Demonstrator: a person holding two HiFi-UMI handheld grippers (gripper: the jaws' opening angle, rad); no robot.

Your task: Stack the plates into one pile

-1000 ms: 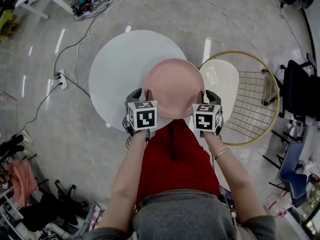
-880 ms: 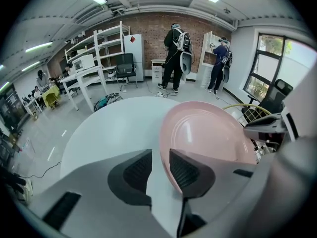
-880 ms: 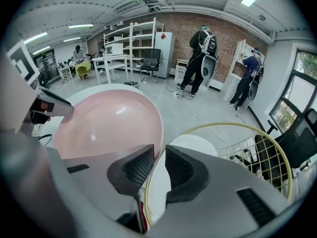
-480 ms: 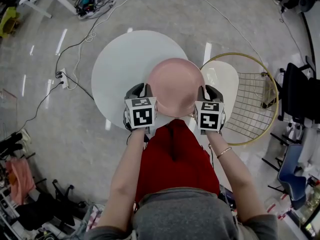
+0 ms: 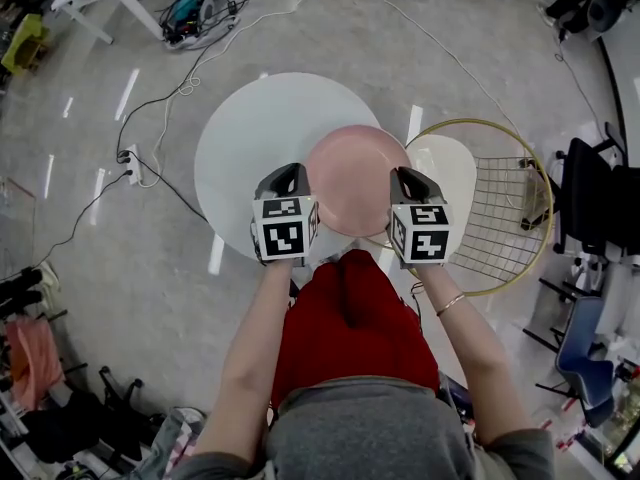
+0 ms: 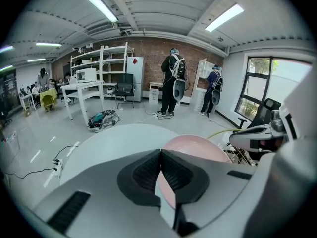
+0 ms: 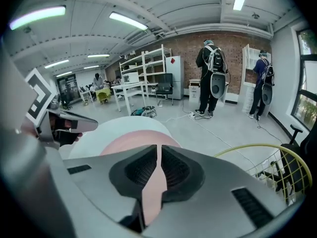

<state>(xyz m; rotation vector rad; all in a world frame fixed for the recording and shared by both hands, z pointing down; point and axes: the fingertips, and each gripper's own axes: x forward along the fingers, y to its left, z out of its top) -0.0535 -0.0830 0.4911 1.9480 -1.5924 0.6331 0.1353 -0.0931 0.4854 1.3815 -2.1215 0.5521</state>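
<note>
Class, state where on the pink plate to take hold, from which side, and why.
Take the pink plate by its thin rim at two opposite edges, coming in from left and right: it is wide and shallow, so probably only the rim fits between jaws.

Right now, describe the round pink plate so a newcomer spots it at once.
Find the large round white table. Over its right edge is the round pink plate. Its only neighbour, a cream plate in the yellow wire rack, is paler.

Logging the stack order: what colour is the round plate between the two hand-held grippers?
The round plate is plain pale pink, no pattern; the head view shows it best.
</note>
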